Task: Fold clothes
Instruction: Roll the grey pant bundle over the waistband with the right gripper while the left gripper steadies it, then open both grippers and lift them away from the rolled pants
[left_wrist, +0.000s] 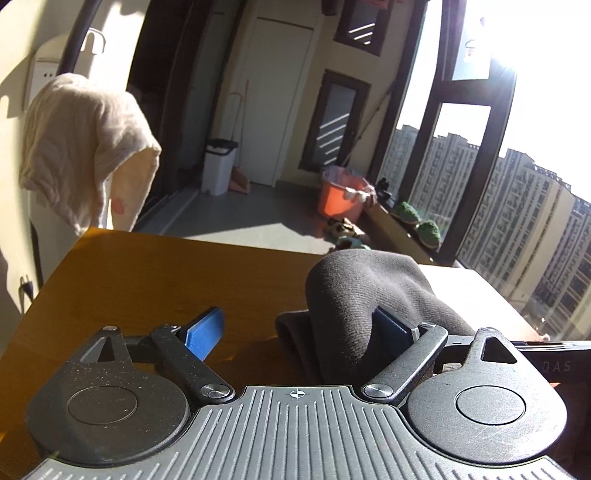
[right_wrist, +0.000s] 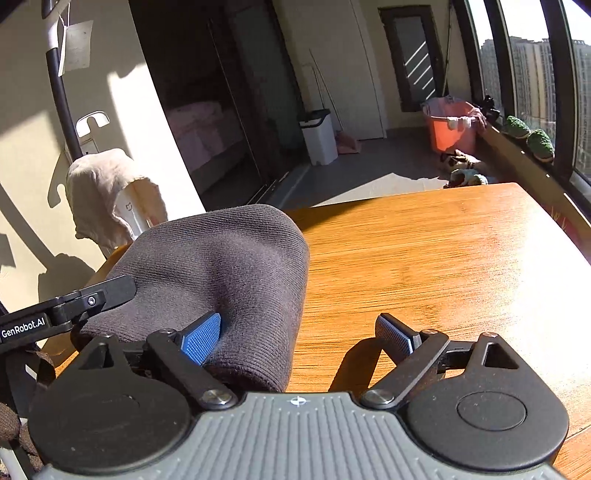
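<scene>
A: Where's the cloth (left_wrist: 373, 295)?
B: Bunched dark grey on the table (left_wrist: 166, 273) — between the two tools.
A: Left gripper (left_wrist: 299, 328)?
B: Fingers spread wide; the cloth drapes over its right pad only.
A: Right gripper (right_wrist: 297, 334)?
B: Also spread — the cloth (right_wrist: 218, 266) touches its left pad, nothing clamped.
</scene>
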